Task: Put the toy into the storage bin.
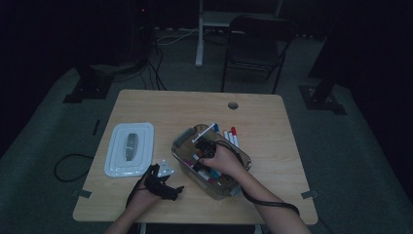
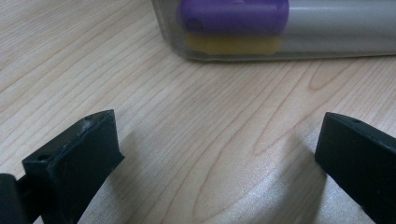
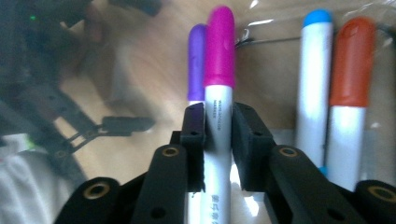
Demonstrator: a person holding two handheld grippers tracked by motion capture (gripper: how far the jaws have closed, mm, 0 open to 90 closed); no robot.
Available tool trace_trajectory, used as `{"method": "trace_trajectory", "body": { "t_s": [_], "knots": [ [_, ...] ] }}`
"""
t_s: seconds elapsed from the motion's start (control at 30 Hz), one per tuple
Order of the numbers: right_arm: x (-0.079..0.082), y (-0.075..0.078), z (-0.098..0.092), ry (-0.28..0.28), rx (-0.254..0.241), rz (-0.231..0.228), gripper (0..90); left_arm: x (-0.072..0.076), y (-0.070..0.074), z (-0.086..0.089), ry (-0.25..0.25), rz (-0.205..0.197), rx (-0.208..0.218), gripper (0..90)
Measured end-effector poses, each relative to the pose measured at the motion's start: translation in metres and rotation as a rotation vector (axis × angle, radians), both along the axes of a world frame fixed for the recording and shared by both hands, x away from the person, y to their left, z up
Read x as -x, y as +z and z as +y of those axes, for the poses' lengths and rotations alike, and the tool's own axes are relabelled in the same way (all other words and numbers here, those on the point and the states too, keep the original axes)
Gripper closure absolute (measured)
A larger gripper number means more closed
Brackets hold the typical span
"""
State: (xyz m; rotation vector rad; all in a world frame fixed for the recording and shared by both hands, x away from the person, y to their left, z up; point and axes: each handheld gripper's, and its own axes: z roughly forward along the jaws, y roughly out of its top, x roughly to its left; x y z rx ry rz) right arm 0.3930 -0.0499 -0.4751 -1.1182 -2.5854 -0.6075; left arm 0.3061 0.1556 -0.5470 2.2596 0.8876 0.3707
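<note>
Table: wooden table (image 1: 146, 105), dim room, my clear bin (image 1: 180, 142) at centre.
Right gripper (image 3: 218, 128): inside the bin, jaws pinching the magenta marker (image 3: 219, 60).
Left gripper (image 2: 219, 140): beside the bin, jaws wide, empty.
Progress: I judge packing part done; three markers (image 1: 231, 135) wait behind the bin, lid (image 1: 129, 148) off to its left.

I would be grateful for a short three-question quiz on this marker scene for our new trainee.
1. True or false: the left gripper has its jaws apart over bare table, with nothing between them.
2. Which cap colour has the marker between the right gripper's jaws? A) blue B) magenta C) orange
3. Where does the white lid lie relative to the clear box?

Key
1. True.
2. B: the magenta-capped marker sits between the pads, inside the clear box.
3. On the table to the left of the box in the high view, apart from it.
</note>
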Motion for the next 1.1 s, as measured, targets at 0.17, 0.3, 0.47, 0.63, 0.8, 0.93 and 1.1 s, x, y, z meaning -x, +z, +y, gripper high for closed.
{"method": "trace_trajectory", "body": {
  "t_s": [0.17, 0.3, 0.47, 0.63, 0.8, 0.93, 1.1],
  "knots": [
    [0.001, 0.012, -0.012, 0.017, -0.071, -0.104, 63.3, 0.0, 0.0, 0.0, 0.0, 0.001, -0.001, 0.5],
    [0.004, 0.04, -0.04, -0.016, -0.205, -0.179, 58.3, 0.0, 0.0, 0.0, -0.001, 0.001, -0.001, 0.5],
    [0.002, 0.071, -0.083, -0.109, -0.287, -0.313, 53.8, 0.0, 0.0, 0.0, -0.001, 0.0, -0.001, 0.5],
    [-0.01, 0.084, -0.128, -0.241, -0.307, -0.386, 54.0, 0.0, 0.0, 0.0, 0.0, 0.0, 0.0, 0.5],
    [-0.029, 0.067, -0.161, -0.38, -0.257, -0.397, 55.4, 0.0, 0.0, 0.0, 0.0, 0.0, -0.001, 0.5],
    [-0.046, 0.032, -0.174, -0.458, -0.206, -0.359, 54.9, 0.0, 0.0, 0.0, -0.001, 0.0, -0.003, 0.5],
    [-0.064, -0.009, -0.175, -0.51, -0.148, -0.28, 58.9, 0.0, 0.0, 0.0, -0.001, 0.0, -0.003, 0.5]
  ]
}}
